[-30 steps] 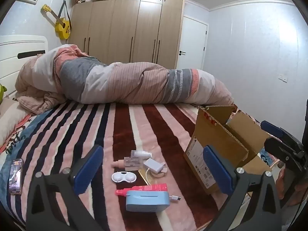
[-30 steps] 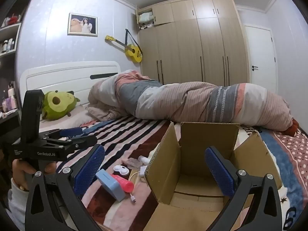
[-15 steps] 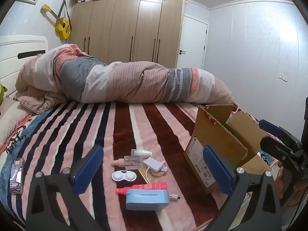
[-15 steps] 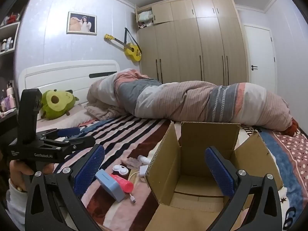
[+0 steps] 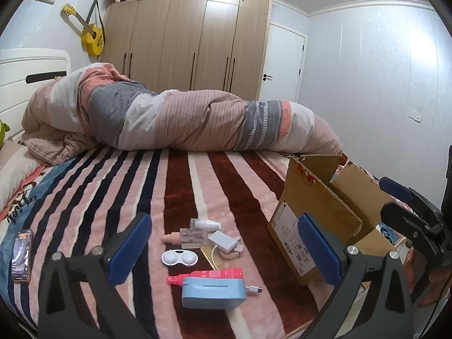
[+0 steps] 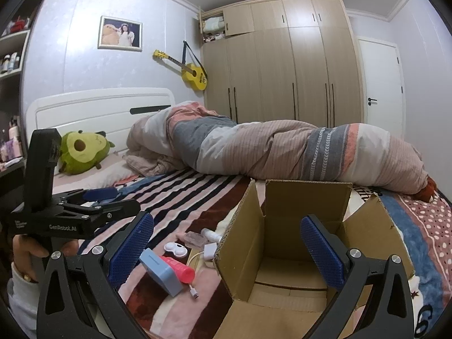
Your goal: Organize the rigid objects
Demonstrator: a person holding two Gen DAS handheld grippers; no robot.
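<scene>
A pile of small items lies on the striped blanket: a light blue case, a red tube, a white contact-lens case, a white charger with cable, a clear bottle and a small spray bottle. An open cardboard box stands to their right; its inside looks empty. My left gripper is open above the pile, holding nothing. My right gripper is open, in front of the box's left wall. The blue case and red tube also show there.
A phone lies at the blanket's left edge. A rolled duvet spans the back of the bed. A green plush sits by the headboard. The bed's front edge is close below the pile.
Both views have shifted only slightly; the right gripper edged a little in the left wrist view. Nothing was picked up or moved.
</scene>
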